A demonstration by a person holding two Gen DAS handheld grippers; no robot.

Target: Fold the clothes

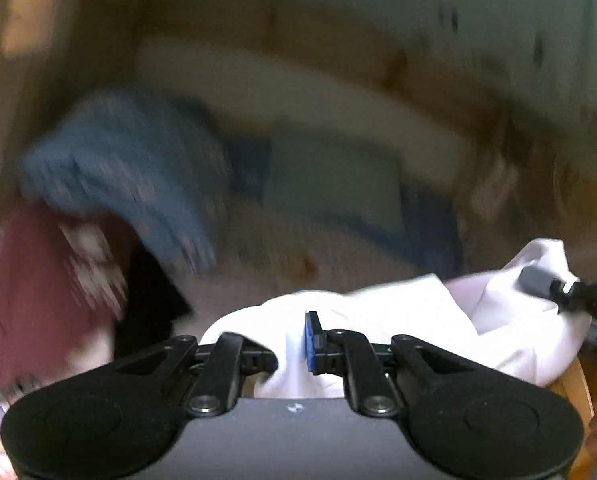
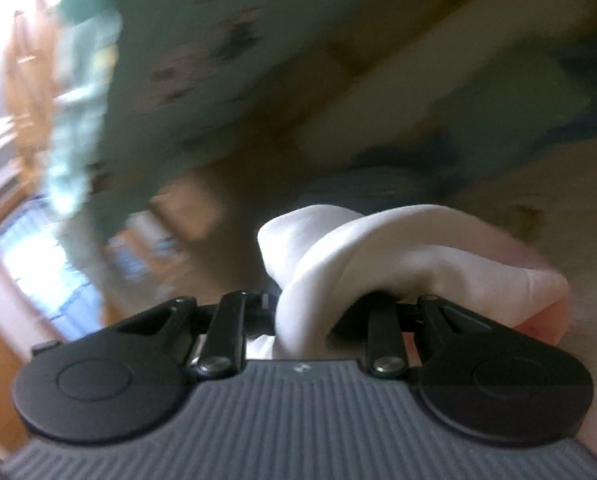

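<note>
No word, number or brand could be read in either view, since both were heavily blurred; the only mark was a small pale emblem, too small to make out, on the grey plastic body of the left gripper (image 1: 291, 354) just behind its fingers, with a like mark on the ribbed grey body of the right gripper (image 2: 318, 312); the maroon cloth with a white printed pattern (image 1: 38, 300) was too smeared to tell whether it carried lettering

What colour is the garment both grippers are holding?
White, plain, no pattern visible. The garment shows best in the left wrist view.
</note>
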